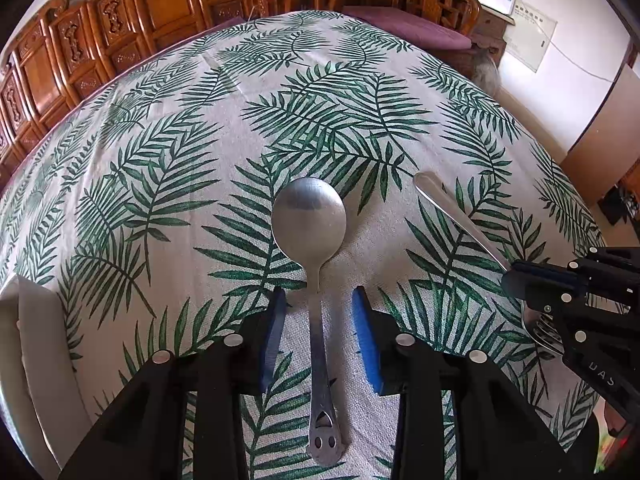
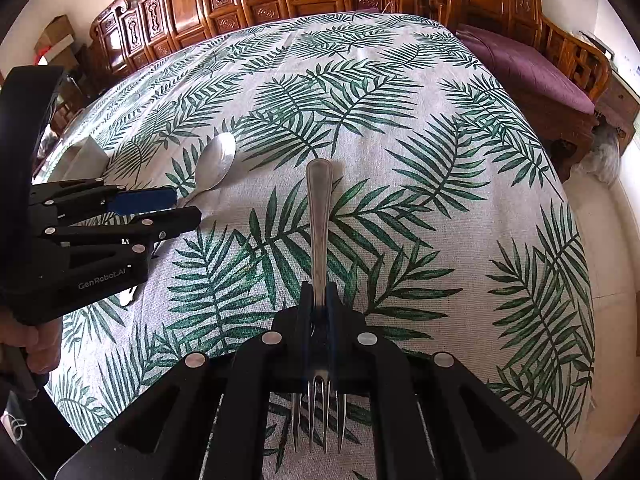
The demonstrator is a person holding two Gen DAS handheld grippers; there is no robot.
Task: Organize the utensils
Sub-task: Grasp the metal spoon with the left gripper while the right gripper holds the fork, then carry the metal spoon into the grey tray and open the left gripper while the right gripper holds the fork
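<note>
A metal spoon point(image 1: 310, 216) lies on the leaf-print tablecloth point(image 1: 200, 140), bowl pointing away, its handle running back between my left gripper's fingers. My left gripper point(image 1: 319, 304) is open around the handle, its blue pads point(image 1: 365, 332) apart from it on both sides. My right gripper point(image 2: 319, 300) is shut on a metal fork point(image 2: 319, 216), handle pointing forward, tines toward the camera. In the left wrist view the right gripper point(image 1: 520, 280) holds the fork point(image 1: 452, 212) at the right. In the right wrist view the left gripper point(image 2: 180, 208) and spoon point(image 2: 216, 160) are at the left.
A white container point(image 1: 36, 340) stands at the table's left edge; it also shows in the right wrist view point(image 2: 86, 156). Carved wooden cabinets point(image 1: 120, 12) and a bench with a purple cushion point(image 2: 528, 68) stand beyond the table. The tablecloth point(image 2: 400, 140) stretches ahead.
</note>
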